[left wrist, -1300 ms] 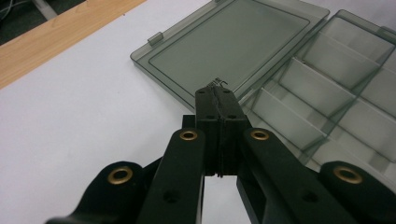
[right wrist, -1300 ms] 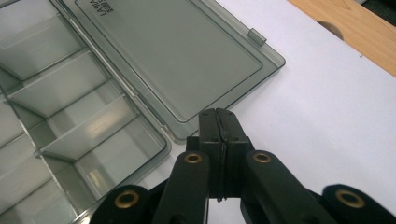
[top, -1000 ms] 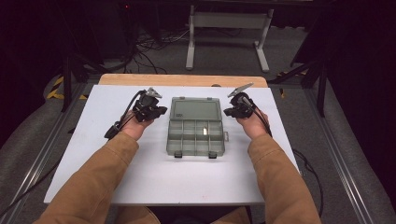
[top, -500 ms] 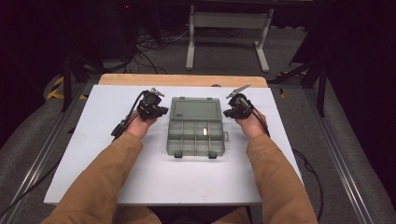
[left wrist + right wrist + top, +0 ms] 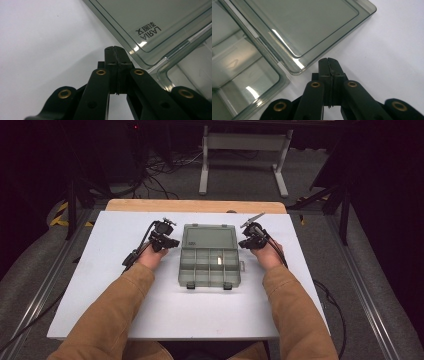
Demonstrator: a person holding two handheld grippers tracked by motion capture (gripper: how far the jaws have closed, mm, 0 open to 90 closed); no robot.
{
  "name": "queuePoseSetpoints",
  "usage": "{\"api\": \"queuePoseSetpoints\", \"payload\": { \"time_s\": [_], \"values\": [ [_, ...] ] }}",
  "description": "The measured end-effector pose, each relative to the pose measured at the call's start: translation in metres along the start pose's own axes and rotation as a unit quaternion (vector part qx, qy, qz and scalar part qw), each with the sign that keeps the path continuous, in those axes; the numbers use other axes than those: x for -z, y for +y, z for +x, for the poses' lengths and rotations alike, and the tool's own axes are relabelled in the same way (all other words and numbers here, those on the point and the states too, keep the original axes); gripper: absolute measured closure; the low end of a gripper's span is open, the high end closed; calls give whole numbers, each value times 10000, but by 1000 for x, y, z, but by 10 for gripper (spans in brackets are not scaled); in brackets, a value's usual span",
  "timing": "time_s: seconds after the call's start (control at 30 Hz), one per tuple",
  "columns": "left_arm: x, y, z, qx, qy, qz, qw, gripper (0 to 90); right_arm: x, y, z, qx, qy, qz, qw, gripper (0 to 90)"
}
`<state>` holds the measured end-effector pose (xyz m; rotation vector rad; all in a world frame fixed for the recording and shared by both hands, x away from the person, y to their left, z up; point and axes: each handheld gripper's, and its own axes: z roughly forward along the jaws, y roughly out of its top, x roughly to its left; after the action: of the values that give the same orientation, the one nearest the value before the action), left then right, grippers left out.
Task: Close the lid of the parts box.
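Spanning the scene in the high view, a white counter [image 5: 165, 310] is seen, with a strip of bare wood along its far edge. An open clear-grey box [image 5: 210, 255] is laid near the middle of the counter, somewhat toward the far edge; its lid [image 5: 209, 238] is folded flat toward the far edge and its compartmented tray [image 5: 200, 270] is turned toward the near edge. A small pale item [image 5: 219, 262] is seen in one compartment right of the tray's middle. Two forearms in tan sleeves are brought in from the near edge. The left tool [image 5: 172, 241] is held just beside the lid's left side, the right tool [image 5: 243, 242] just beside its right side. The left tool [image 5: 115, 53] is seen with jaws pressed together on nothing, its tip next to the lid's corner, where printed lettering [image 5: 148, 31] can be read. The right tool [image 5: 329, 65] is likewise pressed together, its tip just off the lid's rim [image 5: 312, 62].
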<state>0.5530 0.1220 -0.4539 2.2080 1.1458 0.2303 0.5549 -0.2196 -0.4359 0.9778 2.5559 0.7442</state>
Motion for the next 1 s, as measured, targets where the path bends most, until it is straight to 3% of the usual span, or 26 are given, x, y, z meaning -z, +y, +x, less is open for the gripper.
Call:
{"api": "queuePoseSetpoints", "payload": {
  "time_s": [0.17, 0.43, 0.57, 1.0],
  "values": [
    [-4, -1, -1, -126, 23, 75, 9999, 899, -3, 0, 1, -16, 12, 66, 10000, 900],
    [-8, -1, 1, -82, -84, 128, 9998, 899, -8, -1, 2, -19, 49, 189, 9998, 900],
    [-8, -1, -2, -329, -76, 121, 9994, 899, -11, -1, 3, -24, 62, 206, 9998, 900],
    [-9, -1, -2, -288, -93, 119, 9995, 899, -11, -1, 3, -27, 52, 206, 9998, 900]
  ]
}}
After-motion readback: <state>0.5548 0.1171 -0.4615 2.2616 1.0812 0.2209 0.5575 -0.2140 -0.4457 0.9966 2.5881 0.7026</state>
